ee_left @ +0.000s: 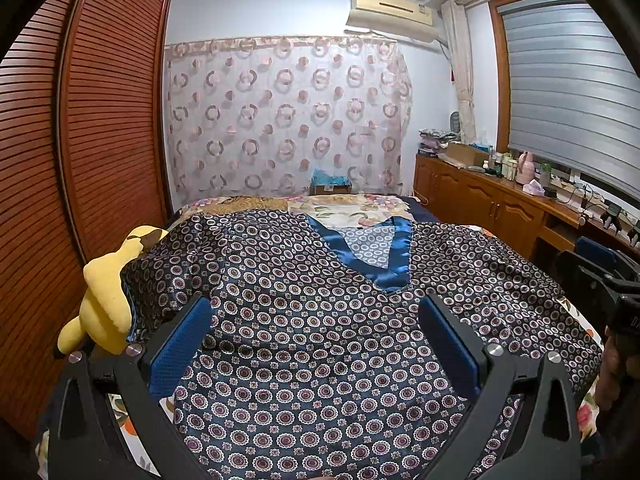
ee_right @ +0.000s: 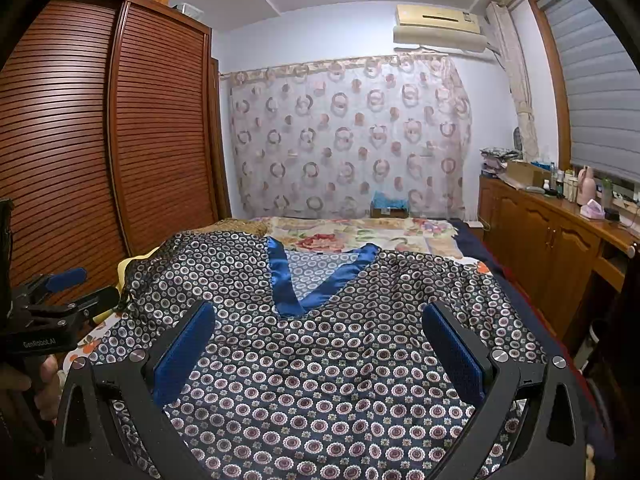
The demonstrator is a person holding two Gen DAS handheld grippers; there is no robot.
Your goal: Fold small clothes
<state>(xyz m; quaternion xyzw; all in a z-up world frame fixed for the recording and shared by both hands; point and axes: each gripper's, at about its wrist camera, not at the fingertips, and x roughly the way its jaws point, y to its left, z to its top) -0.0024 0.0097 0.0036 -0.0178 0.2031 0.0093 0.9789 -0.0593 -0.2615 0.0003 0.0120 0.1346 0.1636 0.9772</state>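
The patterned top (ee_left: pixel 320 340) lies flat on the bed (ee_left: pixel 360 206), neckline toward frame top, sleeves apparently spread sideways. Left tongs (ee_left: pixel 316 344) and right tongs (ee_right: pixel 320 354) hover spread above its middle, empty.

One patterned top (ee_left: pixel 320 340), spread across one bed (ee_left: pixel 352 208). One yellow plush toy (ee_left: pixel 104 304) at the bed's left edge. Two grippers: left gripper (ee_left: pixel 316 320) and right gripper (ee_right: pixel 320 324), each with two blue-padded fingers set wide apart over the cloth. One cardboard box (ee_left: pixel 330 188) beyond the bed's far edge. One circle-print curtain (ee_left: pixel 284 116). One air conditioner (ee_left: pixel 392 12) high on the wall. One louvred wardrobe (ee_left: pixel 100 120) with two doors showing. One blind (ee_left: pixel 572 96). One sideboard (ee_left: pixel 480 196), bottles on it too small to count.
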